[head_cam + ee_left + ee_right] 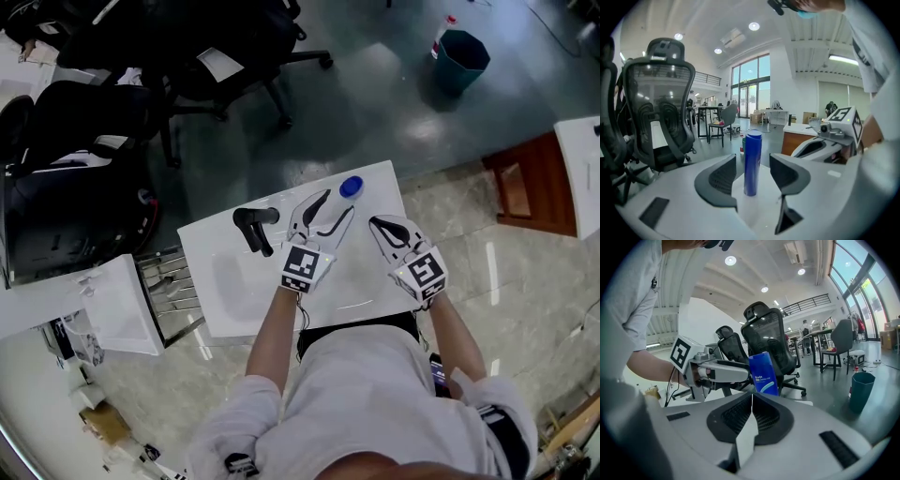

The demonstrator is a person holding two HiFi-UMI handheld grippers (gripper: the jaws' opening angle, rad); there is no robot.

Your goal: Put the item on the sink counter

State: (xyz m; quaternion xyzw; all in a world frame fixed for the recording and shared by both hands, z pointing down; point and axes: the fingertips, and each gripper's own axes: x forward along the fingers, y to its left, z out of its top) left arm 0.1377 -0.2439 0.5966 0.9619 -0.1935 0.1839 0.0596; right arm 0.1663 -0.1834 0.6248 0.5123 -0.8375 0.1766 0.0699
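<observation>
- The left gripper [752, 164] has its jaws spread wide. A tall blue plastic bottle with a round cap [752, 161] stands upright between them, with a clear gap to the dark ribbed pad on each side, so it is released and not gripped.
- The right gripper [752, 397] is clenched, its two pads pressed together along one seam. It sits just right of the bottle and a little nearer the person, with its tips pointing past the bottle.
- The bottle rests on the white sink counter [370, 281], close to the far edge and near the far right corner. Only a thin strip of counter lies beyond the bottle.
- On the near side of the bottle a broad flat stretch of counter runs back to the person's body, with both grippers over it.
- Left of the bottle, beyond the left gripper, a black bent faucet [255, 225] stands beside the sunken basin.
- Past the counter edge behind the bottle, grey polished floor lies open.
- Black mesh office chairs [216, 56] stand well to the left of the bottle and further off.
- A teal waste bin [461, 58] stands far beyond and to the right of the bottle.
- A brown wooden cabinet [530, 183] is right of the bottle, across a strip of pale floor.
- A white side unit [122, 305] and a wire rack [173, 286] sit left of the counter, well away from the bottle.
</observation>
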